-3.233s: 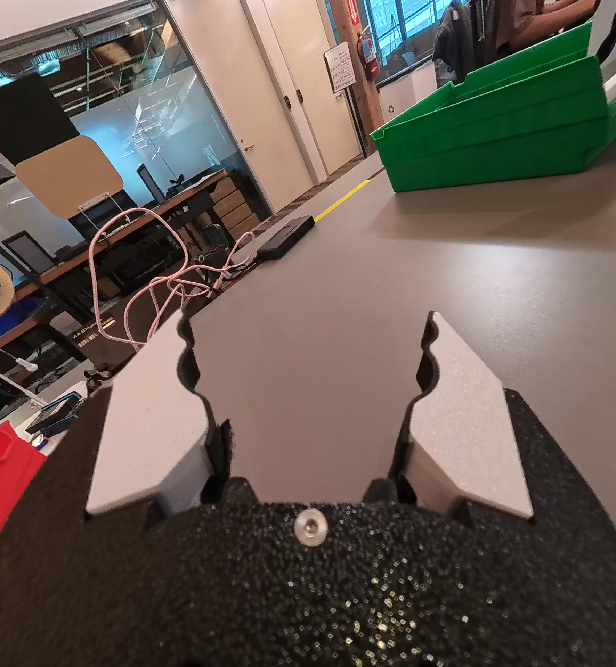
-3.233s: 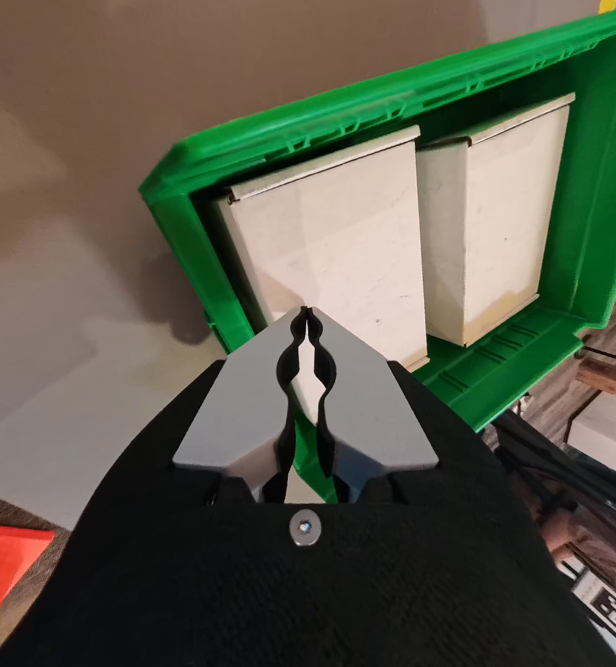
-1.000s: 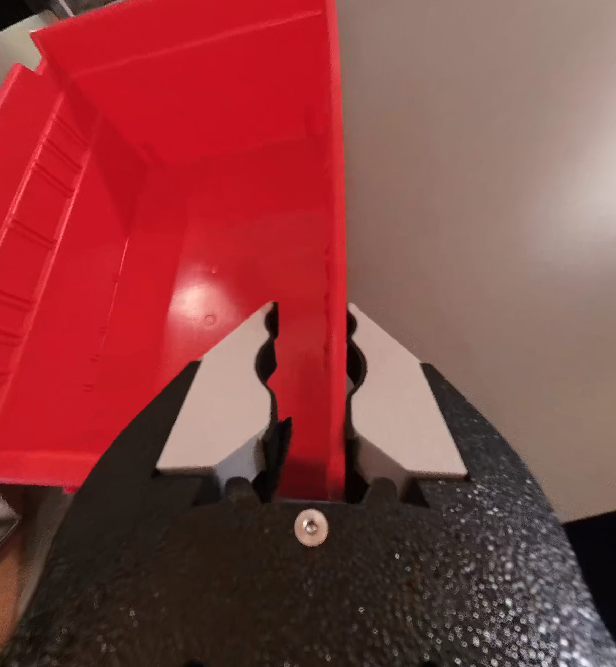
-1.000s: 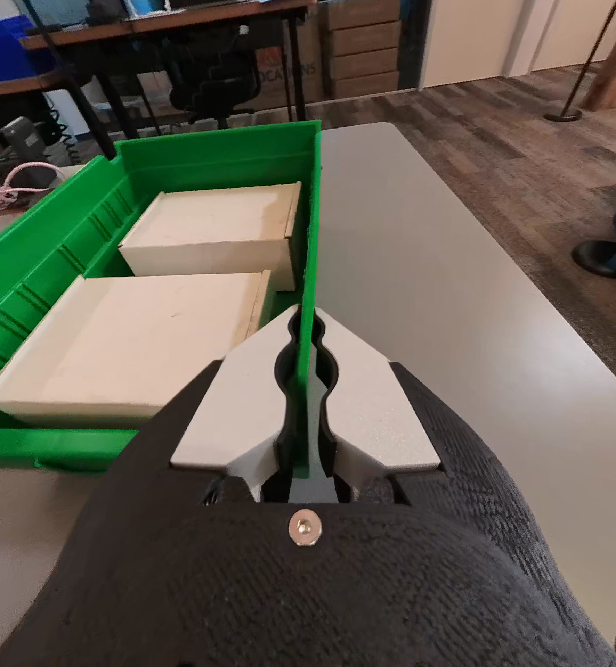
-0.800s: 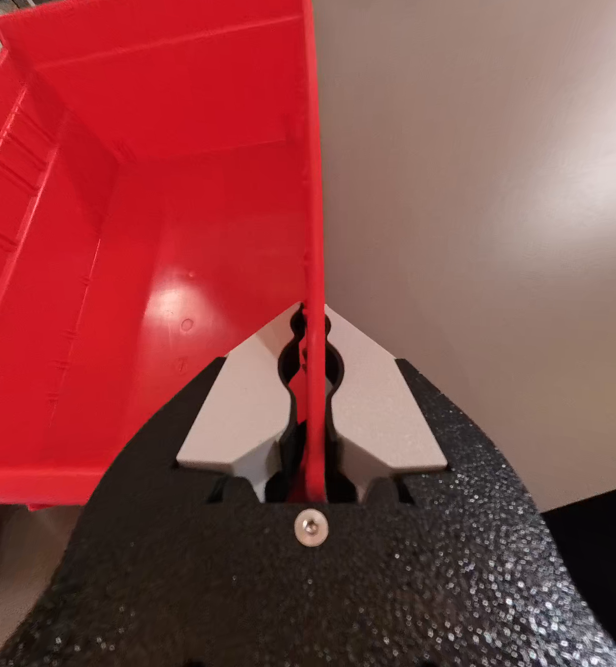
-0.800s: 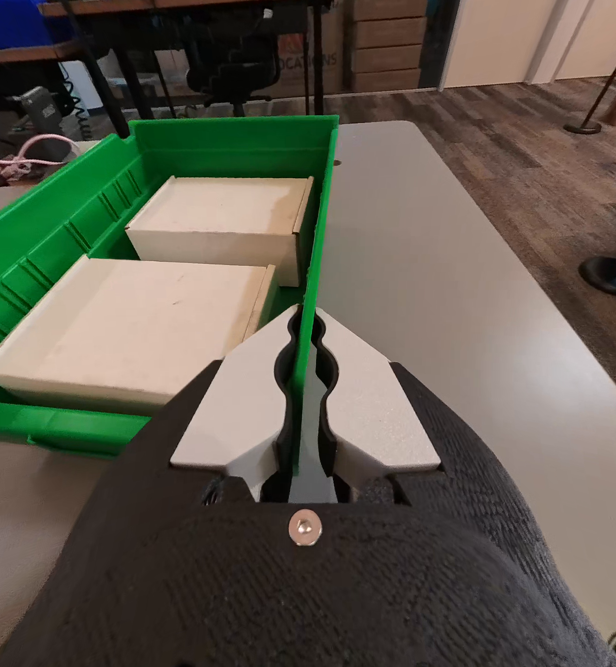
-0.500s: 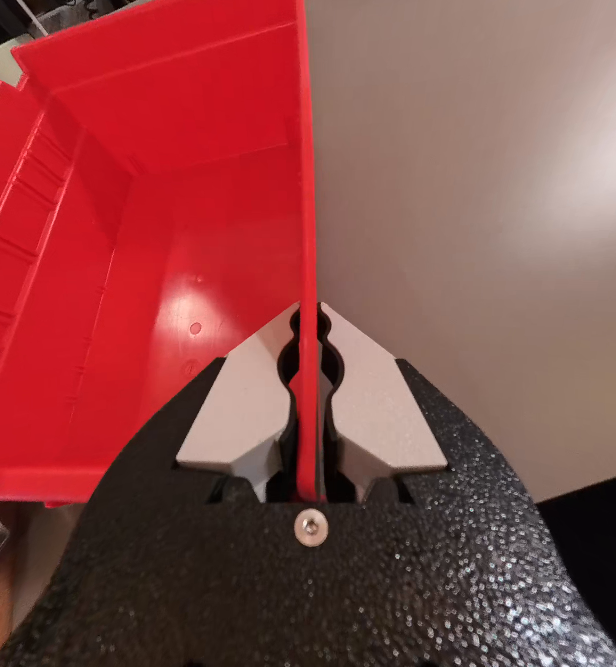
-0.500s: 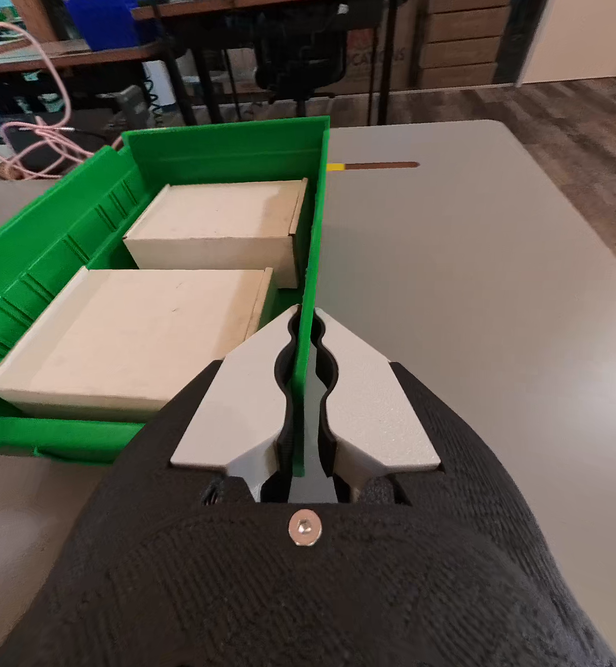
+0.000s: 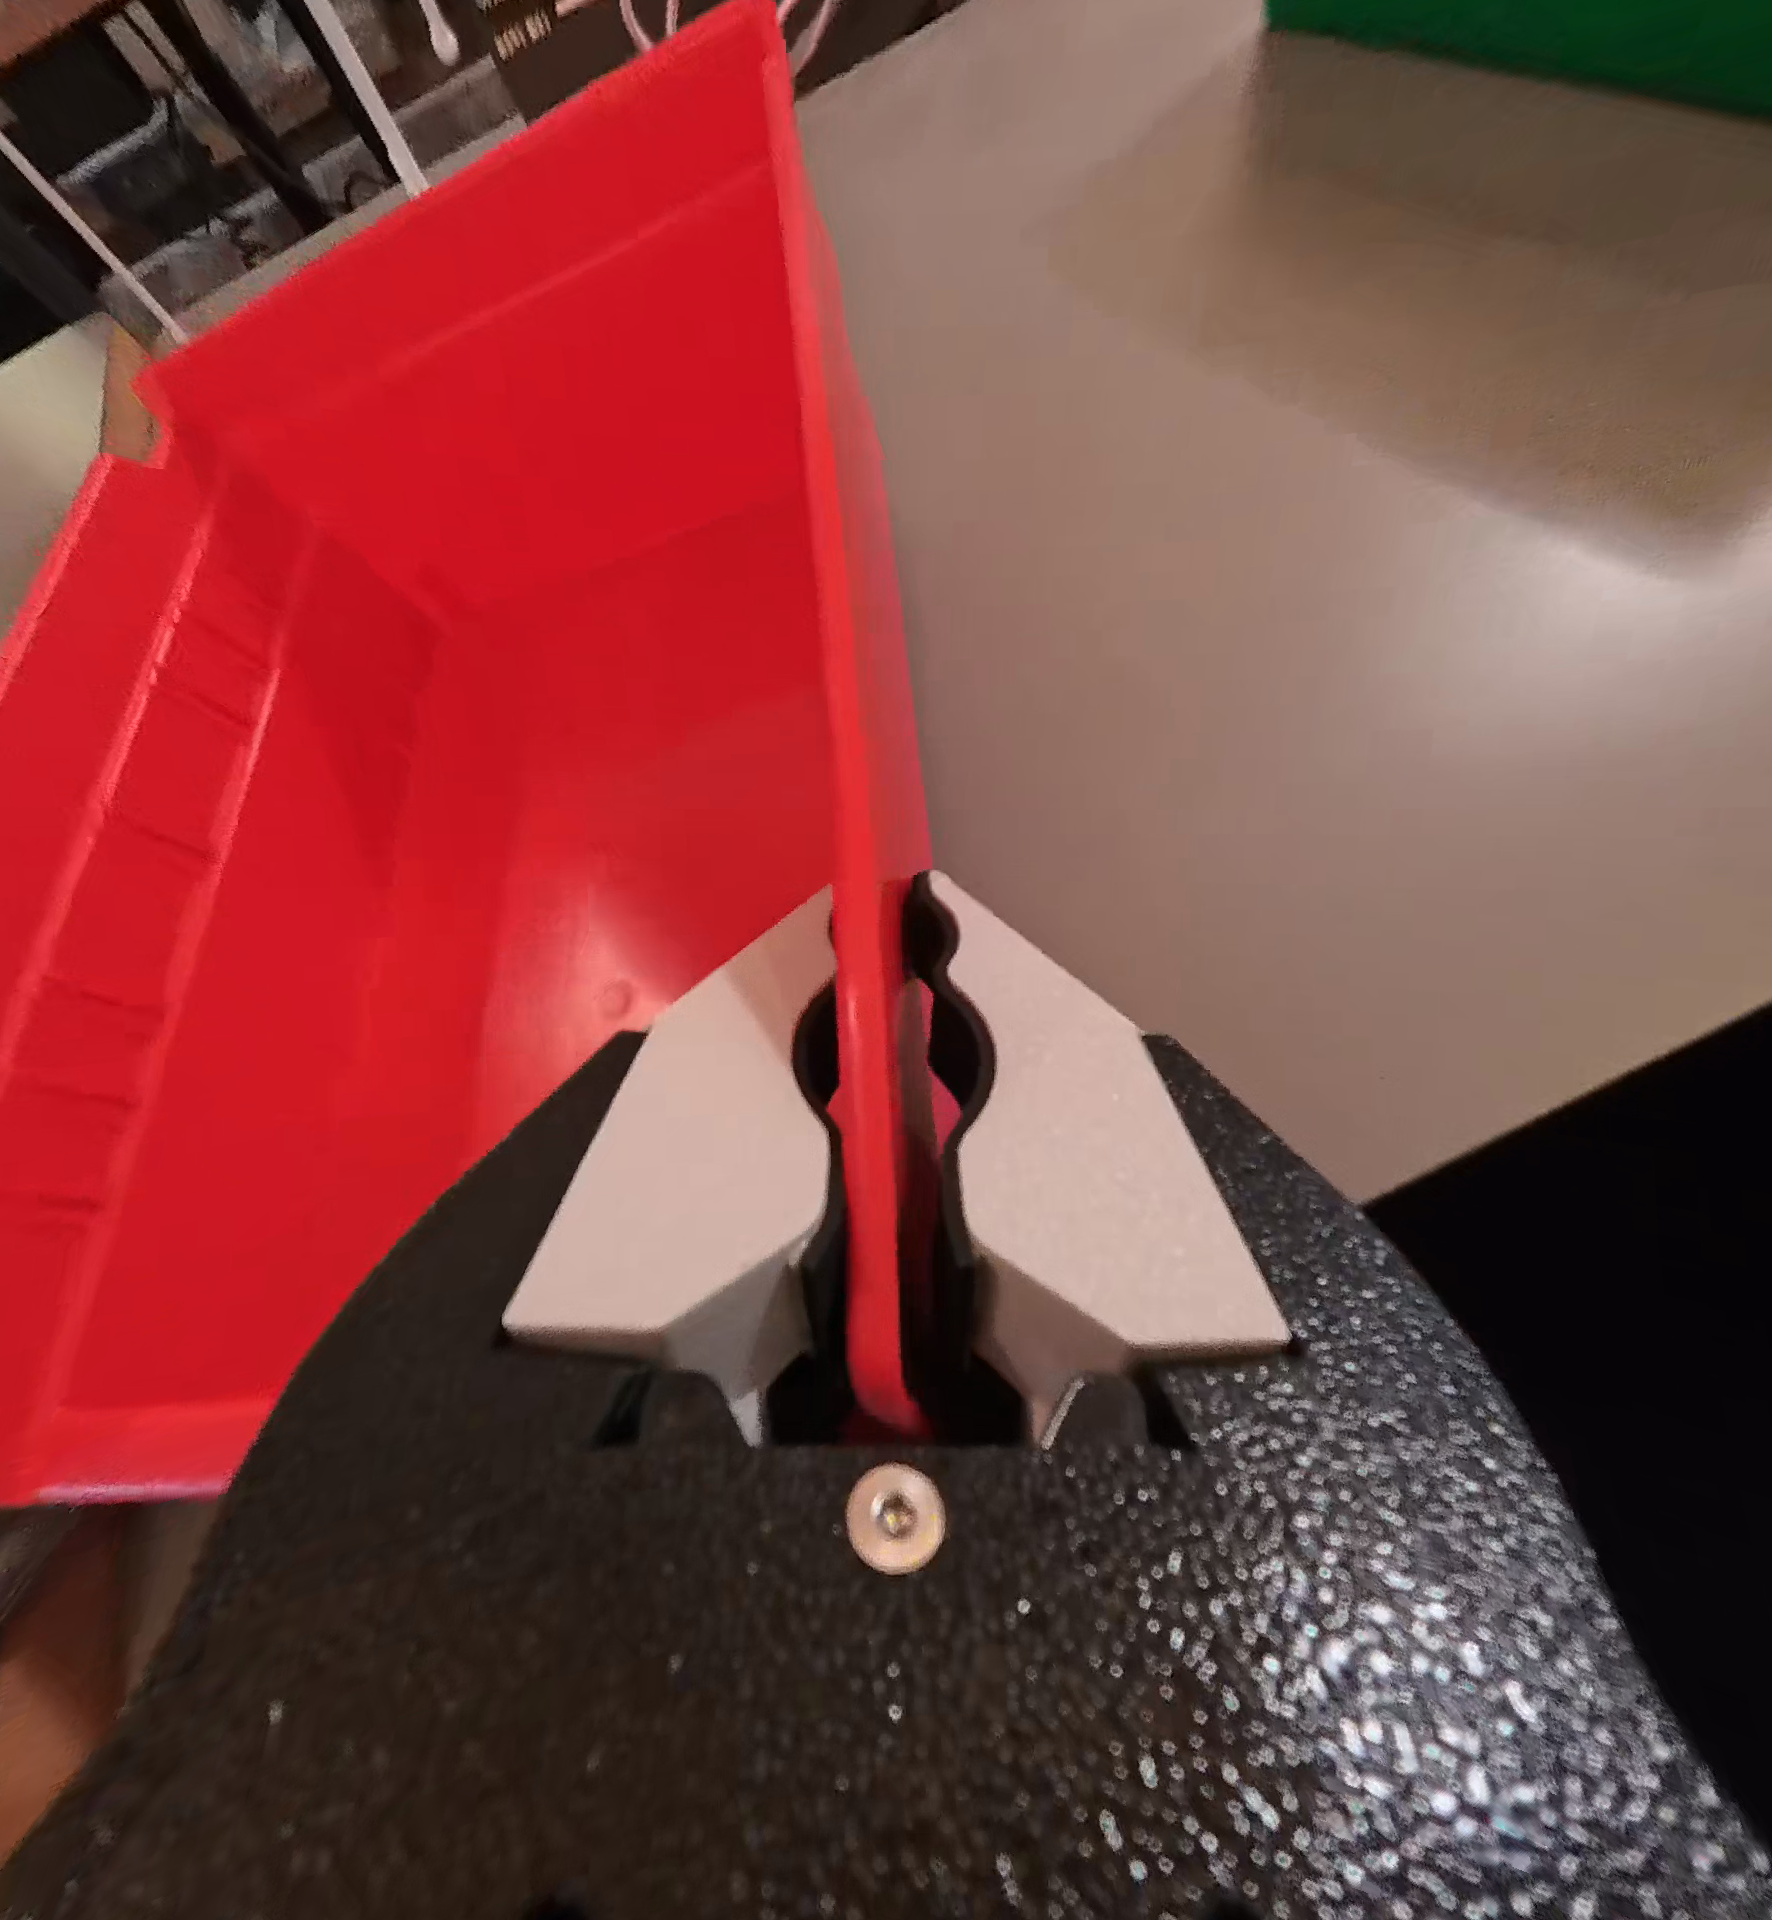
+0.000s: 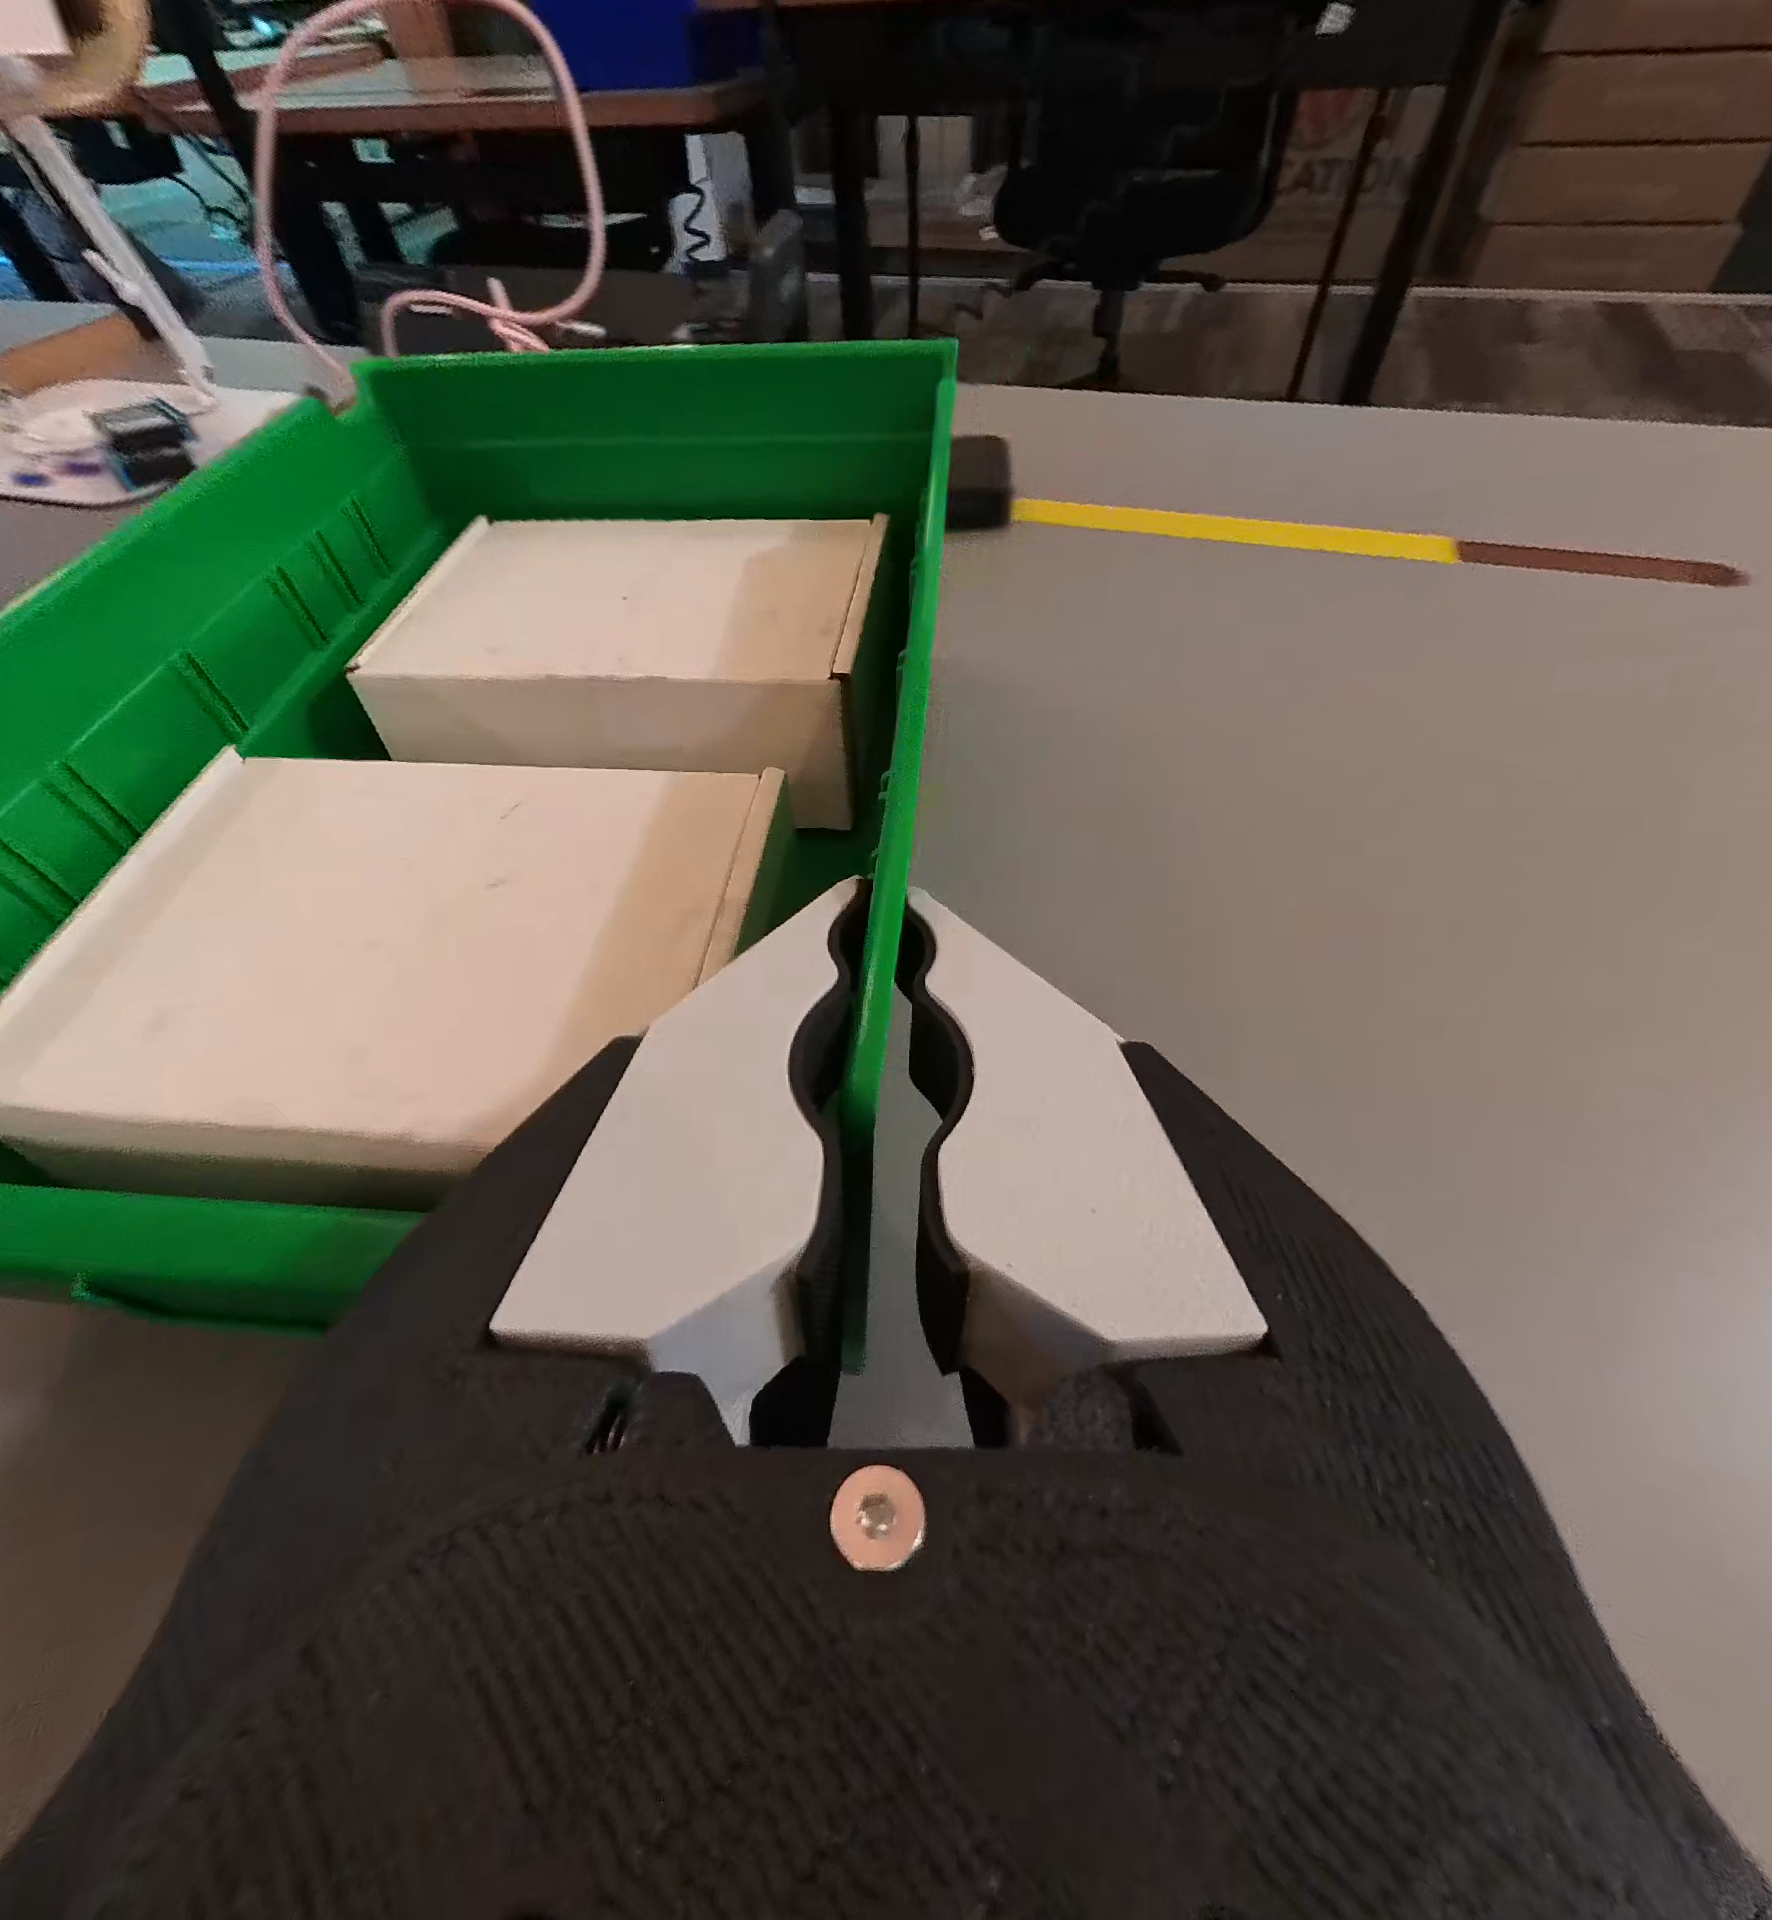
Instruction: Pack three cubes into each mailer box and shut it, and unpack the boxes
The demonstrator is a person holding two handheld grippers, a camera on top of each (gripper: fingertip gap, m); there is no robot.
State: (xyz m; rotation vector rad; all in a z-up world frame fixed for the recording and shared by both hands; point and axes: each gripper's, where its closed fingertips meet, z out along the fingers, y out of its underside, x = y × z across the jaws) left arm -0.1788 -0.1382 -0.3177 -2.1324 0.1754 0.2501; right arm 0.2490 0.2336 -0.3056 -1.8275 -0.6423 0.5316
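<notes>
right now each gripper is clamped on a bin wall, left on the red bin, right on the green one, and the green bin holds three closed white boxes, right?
Not three: the right wrist view shows two closed white boxes in the green bin. The rest holds.

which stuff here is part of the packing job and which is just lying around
Job:
- left gripper on red bin
- right gripper on green bin
- two closed mailer boxes

Lying about:
- yellow tape strip
- black block
- pink cable
</notes>
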